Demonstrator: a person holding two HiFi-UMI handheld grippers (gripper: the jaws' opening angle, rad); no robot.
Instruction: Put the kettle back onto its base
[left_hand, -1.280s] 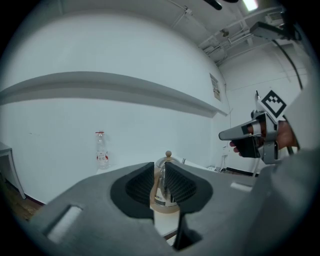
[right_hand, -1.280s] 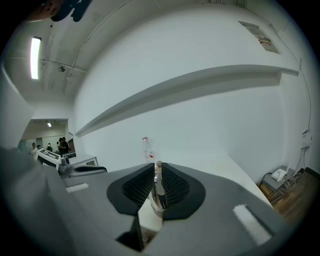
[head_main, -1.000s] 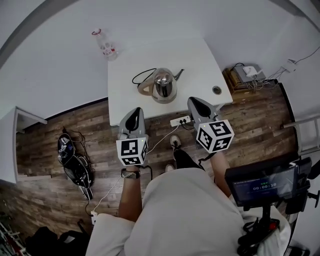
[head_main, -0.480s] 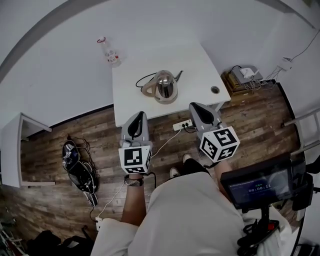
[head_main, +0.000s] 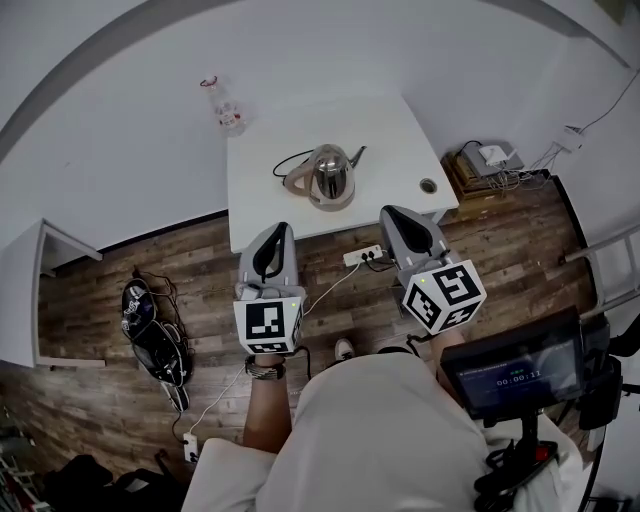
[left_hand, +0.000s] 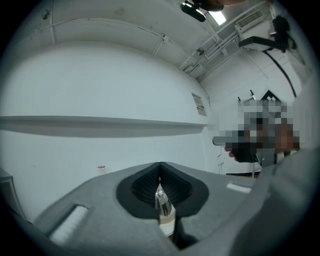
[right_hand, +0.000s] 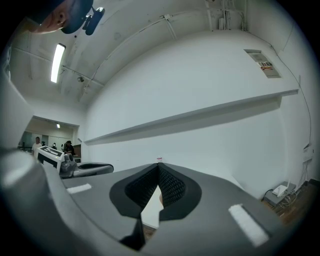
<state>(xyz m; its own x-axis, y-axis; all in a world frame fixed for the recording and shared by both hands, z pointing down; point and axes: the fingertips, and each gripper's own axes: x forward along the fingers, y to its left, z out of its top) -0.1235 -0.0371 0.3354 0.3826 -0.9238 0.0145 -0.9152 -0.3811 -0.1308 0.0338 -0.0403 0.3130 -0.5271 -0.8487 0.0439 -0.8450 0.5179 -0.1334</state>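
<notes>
A shiny steel kettle (head_main: 327, 176) with a beige handle stands in the middle of the white table (head_main: 390, 130). A black cord curls out on its left. I cannot make out a base under it. My left gripper (head_main: 272, 233) and right gripper (head_main: 393, 215) hang side by side over the wooden floor, just short of the table's near edge. Both are shut and hold nothing. In the left gripper view the closed jaws (left_hand: 160, 168) frame a sliver of the kettle (left_hand: 161, 201). In the right gripper view the jaws (right_hand: 158, 169) meet in front of the white wall.
A clear plastic bottle (head_main: 227, 108) stands at the table's far left corner, and a round cable hole (head_main: 428, 185) sits near its right edge. On the floor lie a power strip (head_main: 360, 257), a black bag with cables (head_main: 150, 325) and a box with devices (head_main: 485, 160). A screen on a stand (head_main: 510, 370) is at my right.
Both shut grippers have risen and drawn back a little from the table's edge. The kettle has stayed where it stood.
</notes>
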